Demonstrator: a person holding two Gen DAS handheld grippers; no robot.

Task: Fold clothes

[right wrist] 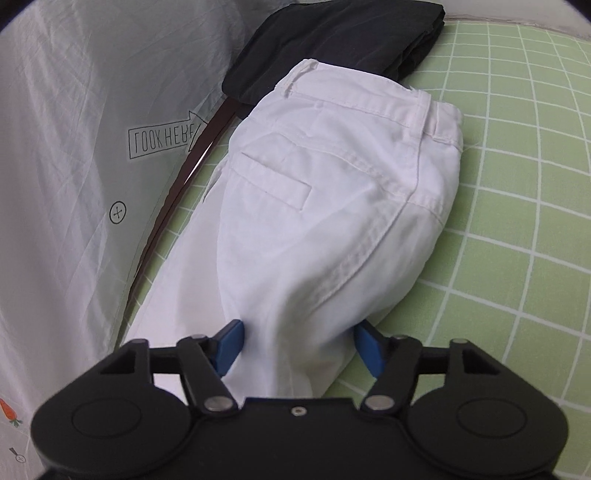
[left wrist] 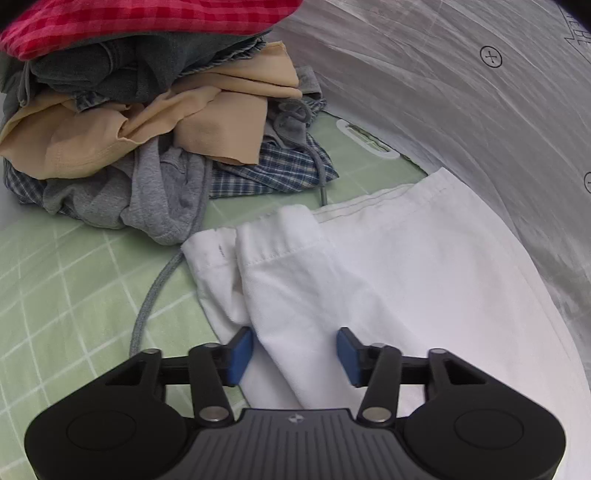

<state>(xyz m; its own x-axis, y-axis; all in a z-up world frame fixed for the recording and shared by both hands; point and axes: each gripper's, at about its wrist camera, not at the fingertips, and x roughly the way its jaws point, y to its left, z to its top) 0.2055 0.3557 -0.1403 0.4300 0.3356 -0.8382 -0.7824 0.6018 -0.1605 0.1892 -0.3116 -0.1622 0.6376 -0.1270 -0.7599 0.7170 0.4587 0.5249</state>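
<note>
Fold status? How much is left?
Done: a dark folded garment sits beyond the waistband. In hand: white trousers lie flat, both grippers, left and right, open over them. Left: an unfolded heap of clothes.

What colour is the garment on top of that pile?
The top garment is red-and-pink checked, best seen in the left wrist view.

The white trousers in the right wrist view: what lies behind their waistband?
Behind the waistband of the white trousers lies a folded dark garment, on the green checked sheet. The waistband covers the garment's near edge, so whether they touch cannot be told.
</note>
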